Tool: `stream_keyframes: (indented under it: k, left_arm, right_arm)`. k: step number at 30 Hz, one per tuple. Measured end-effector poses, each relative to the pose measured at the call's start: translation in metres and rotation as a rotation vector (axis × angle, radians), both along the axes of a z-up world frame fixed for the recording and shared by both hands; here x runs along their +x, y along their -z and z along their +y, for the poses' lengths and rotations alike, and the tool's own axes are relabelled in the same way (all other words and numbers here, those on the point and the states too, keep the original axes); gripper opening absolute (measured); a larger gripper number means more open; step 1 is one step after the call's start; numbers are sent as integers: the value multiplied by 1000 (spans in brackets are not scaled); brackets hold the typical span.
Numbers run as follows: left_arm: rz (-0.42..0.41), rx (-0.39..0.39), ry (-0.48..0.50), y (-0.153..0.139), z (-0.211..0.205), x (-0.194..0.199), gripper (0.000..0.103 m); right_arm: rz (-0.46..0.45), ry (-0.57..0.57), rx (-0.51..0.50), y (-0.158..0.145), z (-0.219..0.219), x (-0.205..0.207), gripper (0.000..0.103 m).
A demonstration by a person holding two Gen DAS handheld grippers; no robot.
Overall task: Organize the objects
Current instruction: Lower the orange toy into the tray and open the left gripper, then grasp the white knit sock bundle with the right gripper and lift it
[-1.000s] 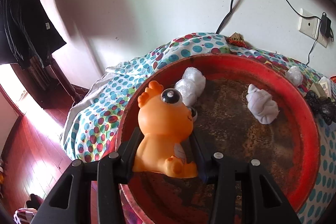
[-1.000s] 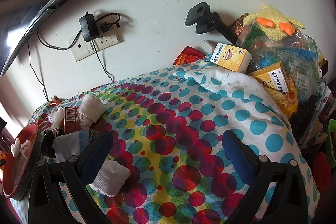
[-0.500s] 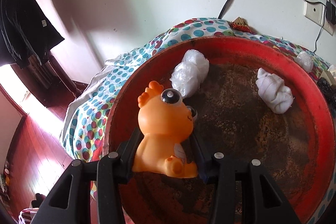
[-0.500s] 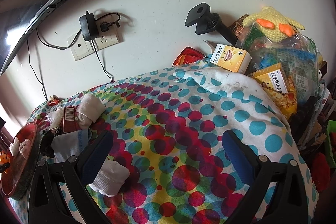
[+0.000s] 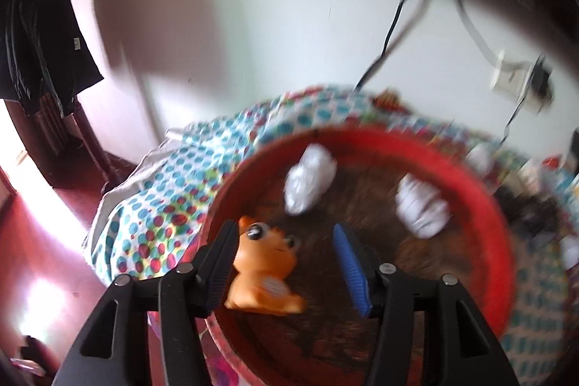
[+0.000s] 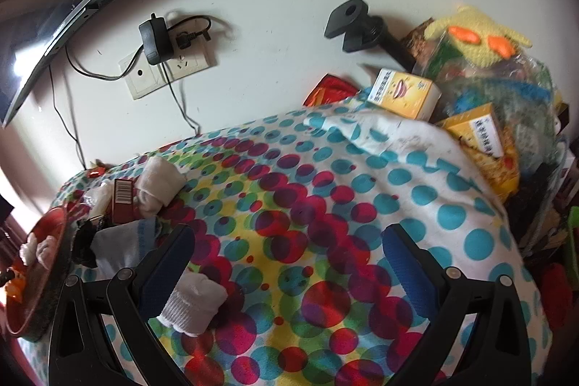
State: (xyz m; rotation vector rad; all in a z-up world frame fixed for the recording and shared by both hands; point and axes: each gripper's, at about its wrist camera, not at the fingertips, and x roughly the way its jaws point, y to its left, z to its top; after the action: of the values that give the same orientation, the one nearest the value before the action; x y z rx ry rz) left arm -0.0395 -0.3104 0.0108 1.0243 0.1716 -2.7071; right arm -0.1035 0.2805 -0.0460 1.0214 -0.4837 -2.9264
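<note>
Nearest in the left wrist view, the left tongs (image 5: pixel 287 259) are standing apart, their jaws having just been opening; the small orange rubber animal toy with big eyes (image 5: pixel 266 272) is lying between them in the round red tray with a worn brown floor (image 5: pixel 481 205), its side right against the left pad, while the blue right pad is clear of it. Farther in on the tray floor, two white crumpled plastic-wrapped bundles (image 5: pixel 309 181) (image 5: pixel 421 207) are lying apart from each other. The picture is blurred.

In the right wrist view, the right tongs (image 6: pixel 286 263) are gaping wide over the polka-dot cloth on the desk (image 6: pixel 325 205), gripping nothing. A rolled white sock (image 6: pixel 193 304) is lying just beside the left pad. Beyond it, a pale blue-trimmed sock (image 6: pixel 125 246) is resting near a dark red box with a barcode (image 6: pixel 123 199). At the far right, yellow cartons (image 6: pixel 403 93) are sitting against the wall.
</note>
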Motion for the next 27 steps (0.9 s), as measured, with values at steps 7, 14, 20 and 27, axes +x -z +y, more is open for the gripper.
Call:
stream_keyframes:
  k: [7,14,20,27]
  left_arm:
    - [210,40,88,-26,40,105,74]
    - [153,148,179,22,87,132,74]
    - [172,107,240,23,107,141,74]
    - [158,145,224,27,95,137,74]
  right_arm:
    - [-61,9,-14,5,2,21,103]
    - [-134,-154,249,-4,-75,18,103]
    - [-184,-62,297,6,-111,-5,102]
    - [-227,-7,323,15,-128,-21,57]
